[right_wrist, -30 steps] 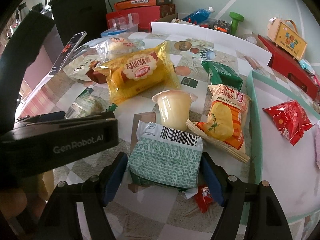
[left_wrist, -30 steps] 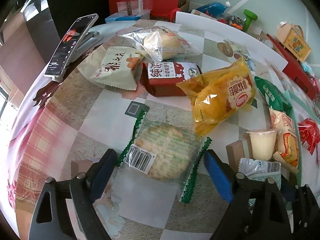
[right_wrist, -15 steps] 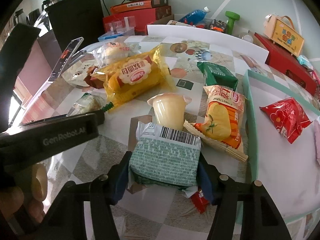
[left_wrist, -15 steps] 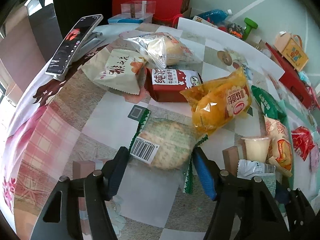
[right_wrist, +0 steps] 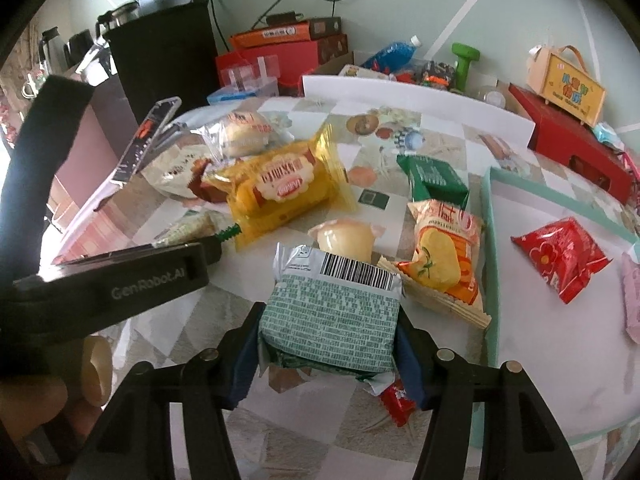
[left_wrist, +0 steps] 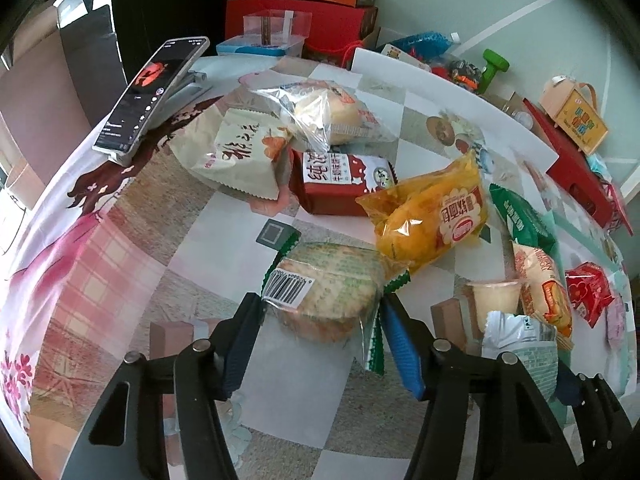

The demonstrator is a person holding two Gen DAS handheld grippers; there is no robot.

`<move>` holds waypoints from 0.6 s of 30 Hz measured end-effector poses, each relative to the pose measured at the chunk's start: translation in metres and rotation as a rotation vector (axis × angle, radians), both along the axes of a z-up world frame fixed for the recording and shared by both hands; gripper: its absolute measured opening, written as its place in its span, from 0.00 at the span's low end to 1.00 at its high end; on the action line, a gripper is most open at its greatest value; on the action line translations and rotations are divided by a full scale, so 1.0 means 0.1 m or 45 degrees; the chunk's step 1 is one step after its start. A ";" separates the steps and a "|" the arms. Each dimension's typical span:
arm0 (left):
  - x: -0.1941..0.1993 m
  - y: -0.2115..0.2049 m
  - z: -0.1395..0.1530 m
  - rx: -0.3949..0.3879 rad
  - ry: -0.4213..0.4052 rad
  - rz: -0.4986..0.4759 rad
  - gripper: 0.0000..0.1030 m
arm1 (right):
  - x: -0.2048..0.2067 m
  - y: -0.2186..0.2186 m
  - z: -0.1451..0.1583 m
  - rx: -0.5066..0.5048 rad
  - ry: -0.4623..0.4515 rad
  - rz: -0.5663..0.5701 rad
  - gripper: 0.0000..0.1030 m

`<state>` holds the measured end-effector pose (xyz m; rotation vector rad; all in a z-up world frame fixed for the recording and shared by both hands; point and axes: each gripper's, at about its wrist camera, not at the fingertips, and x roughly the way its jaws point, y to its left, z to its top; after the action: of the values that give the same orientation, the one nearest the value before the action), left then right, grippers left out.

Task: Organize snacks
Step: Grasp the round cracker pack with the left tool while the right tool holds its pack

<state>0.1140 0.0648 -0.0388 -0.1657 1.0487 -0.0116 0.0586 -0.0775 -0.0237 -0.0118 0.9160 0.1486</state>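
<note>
Left wrist view: one left gripper, blue pads pressed against both sides of one round cake in a clear green-edged wrapper, barcode label facing up, the pack lying on the patterned tablecloth.

Right wrist view: one right gripper, fingers clamped on one green-printed foil pack, barcode at its far end. One small red wrapper lies just under the near right corner of that pack.

Loose snacks on the cloth, counted:
- one pudding cup, just behind the foil pack;
- one orange-and-yellow pouch, beside the cup, its edge against the tray wall;
- one dark green pack, beyond the pouch;
- one yellow bread bag, touching the cake wrapper;
- one red-and-white carton;
- one cream paper pouch;
- one clear-bagged bun, resting on the carton and pouch.

One teal-rimmed tray at the right, holding one red snack packet and one pink item at the frame edge, too cropped to identify.

One phone propped at the left edge of the table.
</note>
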 end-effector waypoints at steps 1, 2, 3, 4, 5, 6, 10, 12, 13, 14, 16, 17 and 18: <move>0.00 0.00 0.01 -0.002 -0.003 0.002 0.61 | -0.01 0.00 0.03 0.002 -0.009 0.000 0.60; -0.01 0.01 0.02 -0.003 -0.006 0.003 0.61 | -0.02 0.00 0.04 0.003 -0.015 0.000 0.60; -0.01 0.01 0.03 -0.004 -0.010 0.004 0.61 | -0.03 0.00 0.05 0.003 -0.021 0.001 0.60; -0.01 0.01 0.04 -0.005 -0.013 0.006 0.61 | -0.03 0.00 0.06 0.003 -0.027 0.001 0.60; -0.01 0.02 0.05 -0.006 -0.015 0.007 0.60 | -0.03 0.00 0.07 0.001 -0.029 0.001 0.60; -0.02 0.02 0.06 -0.008 -0.016 0.008 0.60 | -0.03 0.00 0.07 0.001 -0.028 -0.001 0.60; -0.02 0.01 0.05 -0.005 -0.009 0.004 0.60 | -0.01 0.00 0.03 -0.005 -0.009 0.002 0.60; 0.00 0.00 0.00 -0.002 0.016 -0.005 0.61 | -0.01 0.01 0.00 -0.012 0.003 0.007 0.60; 0.00 -0.01 -0.01 -0.001 0.023 -0.008 0.61 | -0.01 0.01 -0.01 -0.013 0.003 0.009 0.60; 0.00 -0.01 -0.02 -0.001 0.023 -0.009 0.61 | -0.01 0.02 0.00 -0.014 0.001 0.011 0.60; 0.00 -0.01 0.01 -0.006 0.007 -0.006 0.60 | -0.01 0.01 0.01 -0.008 -0.006 0.007 0.60; -0.01 0.00 0.04 -0.010 -0.002 -0.005 0.60 | -0.01 0.00 0.02 -0.004 -0.009 0.003 0.60; -0.02 0.01 0.05 -0.012 -0.009 -0.003 0.60 | -0.01 -0.01 0.03 -0.002 -0.013 0.000 0.60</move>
<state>0.1122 0.0654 -0.0333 -0.1731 1.0416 -0.0191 0.0571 -0.0781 -0.0209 -0.0139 0.9061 0.1479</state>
